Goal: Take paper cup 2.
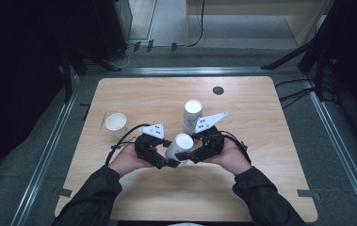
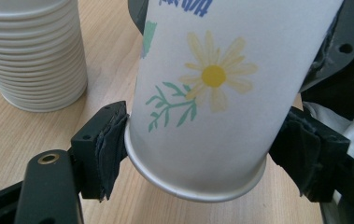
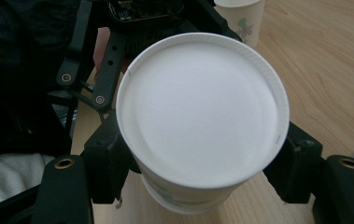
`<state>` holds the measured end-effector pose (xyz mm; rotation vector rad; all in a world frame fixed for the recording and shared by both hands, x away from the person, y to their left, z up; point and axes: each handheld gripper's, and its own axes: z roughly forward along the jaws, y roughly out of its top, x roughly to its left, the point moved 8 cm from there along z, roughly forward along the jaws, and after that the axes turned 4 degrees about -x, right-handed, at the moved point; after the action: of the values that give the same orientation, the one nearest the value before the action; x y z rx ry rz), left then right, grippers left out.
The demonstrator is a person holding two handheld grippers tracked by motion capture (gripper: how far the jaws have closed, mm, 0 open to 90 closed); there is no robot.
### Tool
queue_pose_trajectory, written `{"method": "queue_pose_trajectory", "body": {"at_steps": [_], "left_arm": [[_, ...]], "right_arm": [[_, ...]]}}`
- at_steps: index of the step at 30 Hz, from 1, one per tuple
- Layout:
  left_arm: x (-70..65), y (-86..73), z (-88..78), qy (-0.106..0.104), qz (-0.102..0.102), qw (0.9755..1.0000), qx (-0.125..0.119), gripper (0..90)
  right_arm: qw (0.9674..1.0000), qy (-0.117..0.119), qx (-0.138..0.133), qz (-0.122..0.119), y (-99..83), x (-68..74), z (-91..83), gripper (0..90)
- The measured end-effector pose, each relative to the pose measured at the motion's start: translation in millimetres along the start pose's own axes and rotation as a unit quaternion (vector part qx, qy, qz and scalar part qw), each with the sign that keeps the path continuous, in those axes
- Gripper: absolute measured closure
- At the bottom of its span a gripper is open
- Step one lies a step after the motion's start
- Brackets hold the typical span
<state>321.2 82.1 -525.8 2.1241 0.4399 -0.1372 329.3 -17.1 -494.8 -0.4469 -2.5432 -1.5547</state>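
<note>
Both tools are gripping one flower-printed paper cup [image 1: 180, 147] above the counter [image 1: 261, 141], the right tool [image 1: 188, 155] clenching near its rim and the left tool [image 1: 169, 162] clamping its base, seemingly to pull nested cups apart.

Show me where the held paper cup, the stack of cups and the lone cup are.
held paper cup [image 2: 212, 74], left gripper view, daisy on its wall
stack of cups [image 1: 193, 107], high view, top opening
lone cup [image 1: 115, 122], high view, inside
</note>
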Motion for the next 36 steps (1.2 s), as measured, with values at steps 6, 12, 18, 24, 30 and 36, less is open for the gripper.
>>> {"method": "queue_pose_trajectory", "body": {"at_steps": [6,12,18,24,30,36], "left_arm": [[0.0,-0.1,0.0,-0.001,-0.001,1.0,0.001,23.0],[0.1,0.9,-1.6,-0.001,-0.005,1.0,-0.005,23.3],[0.9,1.0,-3.8,-0.002,-0.006,1.0,-0.006,23.2],[2.8,1.1,-8.8,0.0,-0.009,0.9999,-0.007,23.2],[5.6,4.4,-23.3,0.012,-0.005,0.9998,-0.017,23.3],[8.0,10.5,-39.5,0.028,-0.001,0.9996,-0.007,23.4]], "right_arm": [[1.0,0.0,0.002,0.002,-0.7,-0.1,0.6,31.1],[1.0,-0.001,0.0,0.001,0.1,-0.7,0.6,29.3],[1.0,0.001,-0.001,-0.004,0.3,0.4,-0.6,26.7],[1.0,-0.009,-0.002,-0.002,-2.4,-2.8,-8.1,25.9],[0.9997,-0.021,0.003,-0.012,-8.7,-1.8,-16.4,25.9],[0.9993,-0.032,0.015,-0.015,-17.3,-2.1,-19.1,26.0]]}}
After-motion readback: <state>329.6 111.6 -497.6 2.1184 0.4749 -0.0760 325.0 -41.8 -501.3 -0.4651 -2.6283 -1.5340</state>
